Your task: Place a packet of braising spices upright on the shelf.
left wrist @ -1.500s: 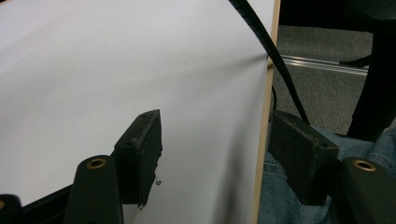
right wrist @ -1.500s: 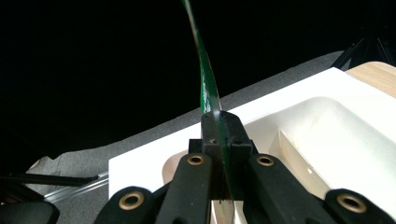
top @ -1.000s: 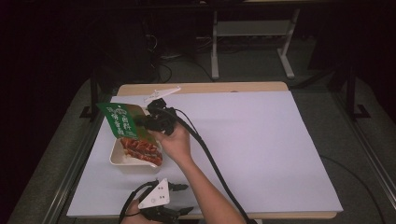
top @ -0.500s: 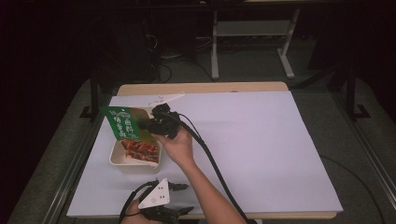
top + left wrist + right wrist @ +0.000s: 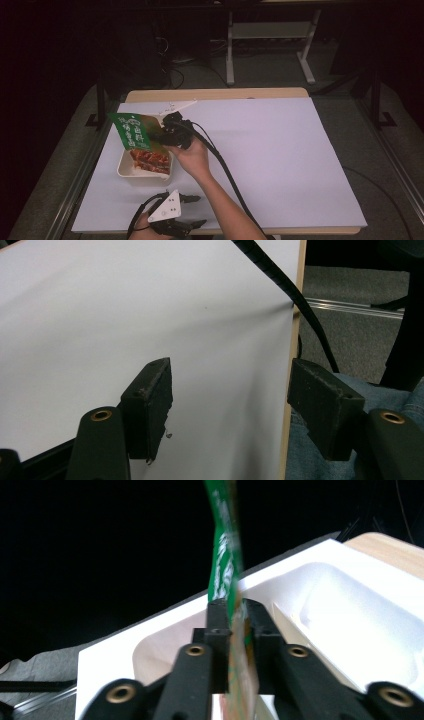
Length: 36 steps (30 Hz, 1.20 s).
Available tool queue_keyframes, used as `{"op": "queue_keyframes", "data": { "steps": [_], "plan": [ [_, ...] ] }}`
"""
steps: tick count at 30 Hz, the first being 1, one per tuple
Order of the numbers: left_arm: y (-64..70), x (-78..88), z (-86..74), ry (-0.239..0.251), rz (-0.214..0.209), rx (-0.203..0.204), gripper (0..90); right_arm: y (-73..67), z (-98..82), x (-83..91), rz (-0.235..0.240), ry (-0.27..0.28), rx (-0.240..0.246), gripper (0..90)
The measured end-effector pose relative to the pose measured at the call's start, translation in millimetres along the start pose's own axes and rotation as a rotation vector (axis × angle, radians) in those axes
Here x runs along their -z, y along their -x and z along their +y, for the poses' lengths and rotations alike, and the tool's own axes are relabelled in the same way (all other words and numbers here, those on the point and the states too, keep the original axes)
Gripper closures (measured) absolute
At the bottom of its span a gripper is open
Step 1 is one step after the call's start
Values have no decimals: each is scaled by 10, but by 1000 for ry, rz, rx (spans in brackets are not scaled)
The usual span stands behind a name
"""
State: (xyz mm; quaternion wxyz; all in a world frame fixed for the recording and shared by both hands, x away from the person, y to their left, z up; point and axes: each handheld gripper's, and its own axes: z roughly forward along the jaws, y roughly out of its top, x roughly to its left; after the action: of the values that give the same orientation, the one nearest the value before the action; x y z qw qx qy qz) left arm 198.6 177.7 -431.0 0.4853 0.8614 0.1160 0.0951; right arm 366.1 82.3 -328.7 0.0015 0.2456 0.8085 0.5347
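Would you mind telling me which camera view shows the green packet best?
The high view: the green packet shows its whole printed face, held over the white tray. The right gripper view shows it edge-on, between the right tool jaws. The left gripper view faces bare table.

Open tabletop (image 5: pixel 280 150) rightward; the food tray (image 5: pixel 131 174) blocks the left.

A wooden table (image 5: pixel 215 94) carries a white sheet (image 5: pixel 280 160) and food tray (image 5: pixel 131 172).
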Motion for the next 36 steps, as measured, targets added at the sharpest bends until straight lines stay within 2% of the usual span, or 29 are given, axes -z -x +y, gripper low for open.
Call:
{"op": "queue_keyframes", "data": {
  "steps": [5, 8, 13, 29, 36],
  "plan": [
    [-27, 9, -8, 2, 10, 16, 328, 27, -8, 76, 7, -2, -2, 704],
    [-46, 12, -10, -4, 17, 7, 323, 25, -19, 125, 14, -16, 2, 670],
    [-64, 7, -13, -21, 21, 3, 318, 30, -48, 217, 20, -24, 8, 634],
    [-97, 8, -25, -34, 33, 7, 302, 87, -167, 532, 16, -32, 2, 553],
    [-102, -2, -34, -24, 37, 21, 295, 95, -250, 679, 20, -26, -7, 506]
  ]
}}
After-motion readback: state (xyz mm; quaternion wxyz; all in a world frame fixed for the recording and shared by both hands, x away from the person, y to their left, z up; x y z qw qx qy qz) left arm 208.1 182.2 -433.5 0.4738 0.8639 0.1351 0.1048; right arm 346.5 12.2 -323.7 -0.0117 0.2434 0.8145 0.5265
